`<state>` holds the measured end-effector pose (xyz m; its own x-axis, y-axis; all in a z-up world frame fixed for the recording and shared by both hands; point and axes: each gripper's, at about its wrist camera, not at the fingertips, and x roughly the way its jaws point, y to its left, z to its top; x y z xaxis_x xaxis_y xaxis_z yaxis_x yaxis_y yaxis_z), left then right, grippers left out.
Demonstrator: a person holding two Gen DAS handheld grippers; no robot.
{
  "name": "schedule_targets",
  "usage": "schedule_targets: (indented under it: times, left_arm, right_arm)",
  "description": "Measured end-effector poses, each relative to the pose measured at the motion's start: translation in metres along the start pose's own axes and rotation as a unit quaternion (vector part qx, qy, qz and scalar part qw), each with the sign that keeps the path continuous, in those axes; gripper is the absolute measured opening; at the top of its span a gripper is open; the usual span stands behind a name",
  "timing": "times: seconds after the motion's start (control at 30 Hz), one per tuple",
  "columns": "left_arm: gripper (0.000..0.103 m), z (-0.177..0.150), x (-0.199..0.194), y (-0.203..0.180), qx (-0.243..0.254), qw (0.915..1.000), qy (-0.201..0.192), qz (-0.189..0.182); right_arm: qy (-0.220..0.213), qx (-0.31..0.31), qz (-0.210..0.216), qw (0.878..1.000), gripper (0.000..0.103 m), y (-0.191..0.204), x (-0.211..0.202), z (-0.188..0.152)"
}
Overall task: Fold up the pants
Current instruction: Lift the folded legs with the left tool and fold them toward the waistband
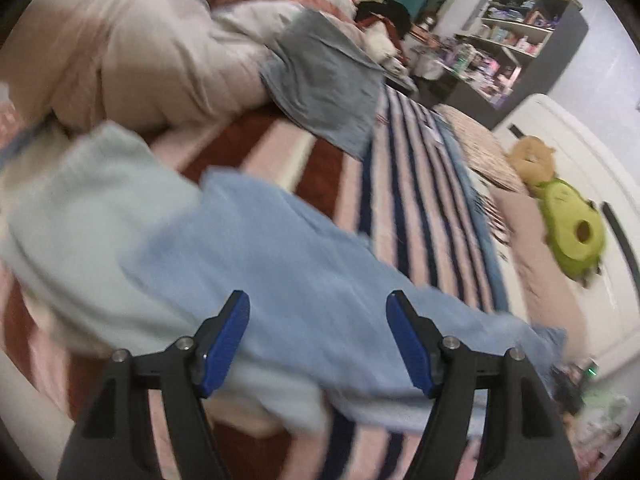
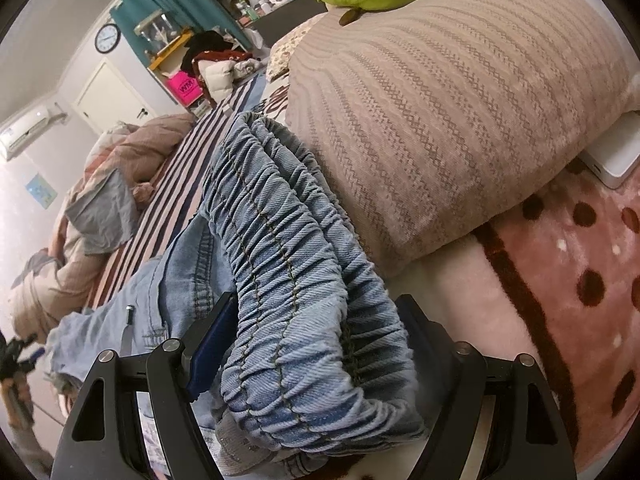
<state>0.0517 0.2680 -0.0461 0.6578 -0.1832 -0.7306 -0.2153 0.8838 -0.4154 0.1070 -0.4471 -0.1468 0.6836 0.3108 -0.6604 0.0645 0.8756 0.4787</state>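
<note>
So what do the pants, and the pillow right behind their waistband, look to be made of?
The pants look like light-blue washed denim: diagonal twill weave, contrast stitching, a gathered elastic waistband. The pillow seems covered in a soft beige knit or woven fabric with zigzag-textured stripes; matte finish, exact fibre unclear.
</note>
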Motion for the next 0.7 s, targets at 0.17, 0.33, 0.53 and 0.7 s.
schedule_targets:
  times: [0.17,0.33,0.53,0.7]
  left_arm:
    - [0.067,-0.052,0.001,-0.021,-0.011,0.9978,0.022,-0.061]
    - [0.067,-0.081,0.035,-0.026,-0.034,0.9961,0.061,-0.053]
    - [0.067,-0.089,0.063,-0.016,-0.075,0.9963,0.036,-0.023]
    - [0.068,-0.080,0.061,-0.007,-0.106,0.9913,-0.018,-0.076]
  right_arm:
    - [-0.003,-0.003,0.003,1.000,0.076,0.000,-0.001,-0.002]
    - [-0.009,-0.004,0.008,1.000,0.077,-0.001,-0.002,-0.004]
    - [-0.015,-0.010,0.015,1.000,0.077,-0.007,-0.005,-0.011]
    - [-0.018,-0.013,0.016,1.000,0.077,-0.010,-0.006,-0.014]
